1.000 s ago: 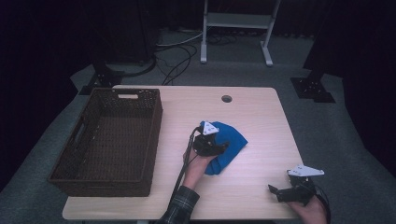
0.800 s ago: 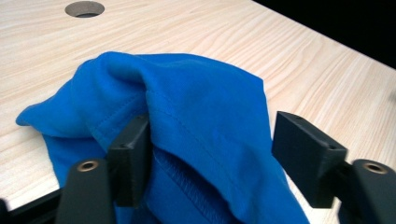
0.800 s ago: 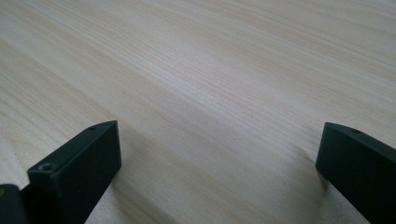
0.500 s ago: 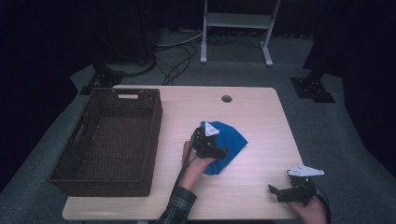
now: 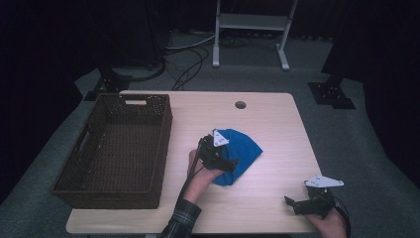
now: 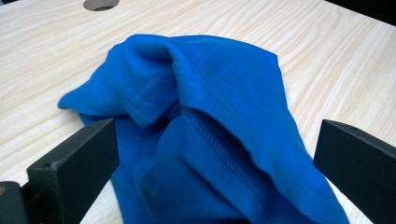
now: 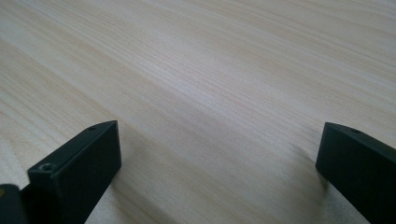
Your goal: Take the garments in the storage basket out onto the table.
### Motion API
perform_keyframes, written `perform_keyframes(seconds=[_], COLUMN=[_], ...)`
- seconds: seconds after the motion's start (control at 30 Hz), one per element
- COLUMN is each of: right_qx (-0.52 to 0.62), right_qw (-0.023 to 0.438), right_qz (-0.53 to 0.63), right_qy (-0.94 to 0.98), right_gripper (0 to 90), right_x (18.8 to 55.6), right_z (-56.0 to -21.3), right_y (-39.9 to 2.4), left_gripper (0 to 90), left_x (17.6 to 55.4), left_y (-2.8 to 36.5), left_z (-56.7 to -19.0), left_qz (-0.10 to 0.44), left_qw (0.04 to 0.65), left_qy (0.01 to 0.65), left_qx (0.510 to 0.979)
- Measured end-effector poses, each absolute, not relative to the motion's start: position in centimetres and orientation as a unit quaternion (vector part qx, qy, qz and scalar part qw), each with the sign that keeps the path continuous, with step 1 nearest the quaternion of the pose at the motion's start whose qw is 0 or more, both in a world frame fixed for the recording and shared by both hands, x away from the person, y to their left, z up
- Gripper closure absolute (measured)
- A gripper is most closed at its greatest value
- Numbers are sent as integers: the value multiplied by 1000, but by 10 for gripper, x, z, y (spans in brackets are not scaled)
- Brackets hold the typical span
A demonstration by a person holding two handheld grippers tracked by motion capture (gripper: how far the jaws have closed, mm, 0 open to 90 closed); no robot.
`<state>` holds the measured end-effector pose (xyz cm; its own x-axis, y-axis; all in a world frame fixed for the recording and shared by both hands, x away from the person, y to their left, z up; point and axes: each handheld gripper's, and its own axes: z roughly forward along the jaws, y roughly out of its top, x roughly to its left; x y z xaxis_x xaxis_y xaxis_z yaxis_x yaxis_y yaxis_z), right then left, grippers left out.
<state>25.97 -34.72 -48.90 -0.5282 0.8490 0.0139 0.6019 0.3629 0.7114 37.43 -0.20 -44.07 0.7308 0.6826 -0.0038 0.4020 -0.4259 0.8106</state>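
Lying crumpled on the table [image 5: 277, 124], one blue cloth [image 5: 242, 153] sits just right of the basket [image 5: 114, 148], with bare wood between them. Its long axis runs on a slant: the narrow end points toward the table's near edge, and the broader end points away and right, toward the far right corner. In the left gripper view the cloth [image 6: 210, 130] is bunched into folds, with a stitched hem running down its middle and a raised fold at its top.

One left gripper [image 5: 225, 162] rests over the cloth's near left part. Its jaws have just been opening and now stand wide apart, one on each side of the cloth, which lies between them but is not pinched; the left gripper [image 6: 215, 154] shows clear gaps to the fabric.

One right gripper [image 5: 297, 204] rests well right of the cloth, near the table's near right corner, its jaws wide apart over bare wood with nothing between them, as the right gripper [image 7: 219, 154] view shows.

One brown wicker basket, rectangular, stands left of the cloth. One round hole [image 5: 240, 105] lies in the tabletop beyond the cloth.
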Motion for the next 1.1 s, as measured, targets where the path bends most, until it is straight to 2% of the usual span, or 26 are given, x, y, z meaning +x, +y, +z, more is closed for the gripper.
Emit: perform_keyframes(seconds=[0.5, 1.1], right_qx=[450, 450], right_qw=[182, 182], right_qz=[340, 340], right_qy=[805, 806], right_gripper=[0, 0], right_x=[260, 260], right_z=[-489, -489], right_y=[-347, -347], left_gripper=[2, 1], left_x=[360, 356], left_y=[16, 40], left_z=[-434, -455], left_qz=[180, 181], left_qw=[416, 388], left_qy=[316, 337], left_qx=[834, 839])
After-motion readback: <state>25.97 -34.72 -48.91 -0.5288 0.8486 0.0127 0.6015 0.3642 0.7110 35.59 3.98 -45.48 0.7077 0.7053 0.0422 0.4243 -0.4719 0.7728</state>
